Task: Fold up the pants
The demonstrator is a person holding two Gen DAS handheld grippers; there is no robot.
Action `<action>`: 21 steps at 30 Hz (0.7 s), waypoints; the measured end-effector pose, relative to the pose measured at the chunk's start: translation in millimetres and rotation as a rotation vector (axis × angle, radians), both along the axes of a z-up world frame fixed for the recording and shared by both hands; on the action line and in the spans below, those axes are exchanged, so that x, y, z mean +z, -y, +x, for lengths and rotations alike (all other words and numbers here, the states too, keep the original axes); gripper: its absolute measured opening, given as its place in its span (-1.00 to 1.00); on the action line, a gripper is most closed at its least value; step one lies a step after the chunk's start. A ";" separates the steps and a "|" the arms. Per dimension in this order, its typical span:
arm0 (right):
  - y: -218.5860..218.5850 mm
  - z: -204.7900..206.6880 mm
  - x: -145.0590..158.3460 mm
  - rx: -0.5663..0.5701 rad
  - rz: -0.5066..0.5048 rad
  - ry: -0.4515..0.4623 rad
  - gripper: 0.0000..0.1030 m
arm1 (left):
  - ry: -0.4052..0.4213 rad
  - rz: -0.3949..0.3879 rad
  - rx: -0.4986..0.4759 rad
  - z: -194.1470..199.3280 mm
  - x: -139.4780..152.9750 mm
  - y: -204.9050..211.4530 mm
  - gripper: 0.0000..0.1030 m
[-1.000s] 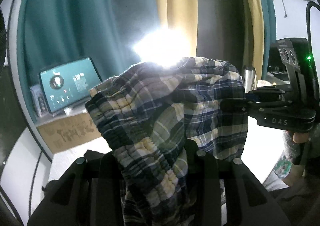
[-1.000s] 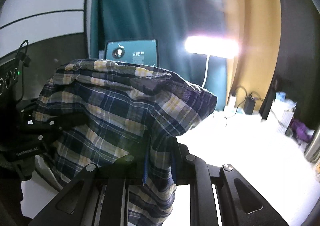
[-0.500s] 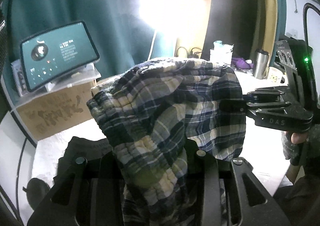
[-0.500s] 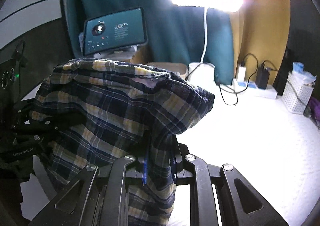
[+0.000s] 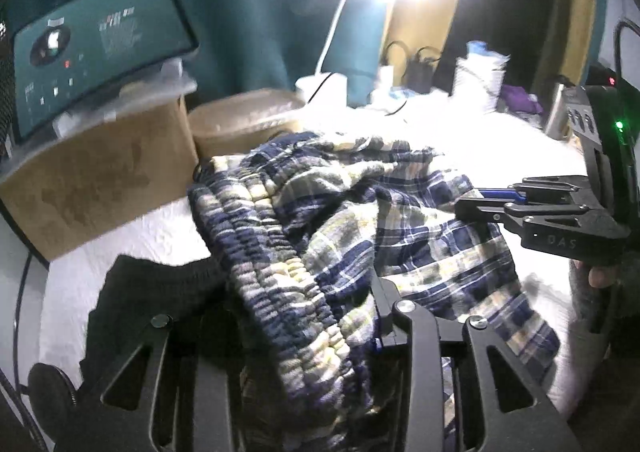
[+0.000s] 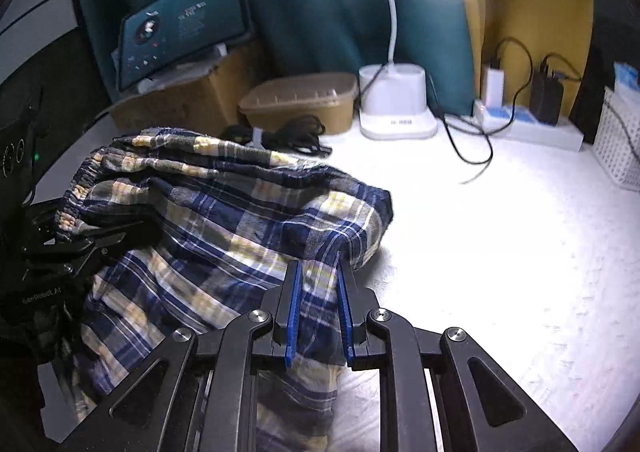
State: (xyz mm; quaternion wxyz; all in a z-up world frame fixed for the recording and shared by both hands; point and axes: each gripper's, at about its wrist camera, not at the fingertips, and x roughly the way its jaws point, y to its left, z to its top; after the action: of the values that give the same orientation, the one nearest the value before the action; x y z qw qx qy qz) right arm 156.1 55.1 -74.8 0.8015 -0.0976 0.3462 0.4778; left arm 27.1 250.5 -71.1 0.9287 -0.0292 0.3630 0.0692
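I hold the plaid pants [image 6: 224, 212] between my two grippers, bunched and sagging onto the white table [image 6: 500, 252]. My right gripper [image 6: 318, 280] has its blue pads [image 6: 294, 312] pinched close on a fold of the cloth near one end, and the fabric runs straight down between them. In the left view that same gripper [image 5: 472, 204] reaches in from the right side with its tips buried in the plaid. My left gripper [image 5: 304, 316] clamps the gathered elastic waistband [image 5: 272, 264], a thick wad of it, so the jaws stand partly apart around the bunch; they have just eased open a little, with the waistband between them. In the right view this gripper [image 6: 96, 236] shows at the left edge, its tip tucked under the waistband. Part of the pants rests on the table, the rest hangs from my grips. A dark garment [image 5: 132, 292] lies on the table just left of the waistband. Behind stand a cardboard box [image 6: 180, 100], a tablet [image 6: 180, 36] on it, a brown tub [image 6: 300, 100] and a lamp base [image 6: 394, 104]
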 end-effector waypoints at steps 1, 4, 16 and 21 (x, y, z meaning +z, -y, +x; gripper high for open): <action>-1.9 3.0 -3.6 0.001 -0.006 -0.009 -0.66 | -0.017 -0.007 0.014 2.5 -3.9 -3.4 -0.30; -6.4 12.0 -11.0 -0.001 -0.017 -0.030 -0.66 | -0.048 -0.029 0.038 7.1 -11.6 -12.2 -0.23; -10.5 27.6 -24.0 -0.052 -0.067 -0.028 -0.21 | -0.035 -0.083 0.120 -12.6 -5.7 -47.7 0.23; 0.4 33.1 -15.4 -0.107 -0.053 -0.016 -0.18 | 0.035 -0.103 0.121 -23.1 13.9 -50.9 0.23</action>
State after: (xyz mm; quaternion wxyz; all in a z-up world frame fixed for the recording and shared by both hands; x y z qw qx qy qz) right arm 189.2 54.8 -90.1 0.8202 -0.0964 0.3700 0.4255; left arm 4.0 301.4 -57.3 0.9264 -0.0997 0.3474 0.1057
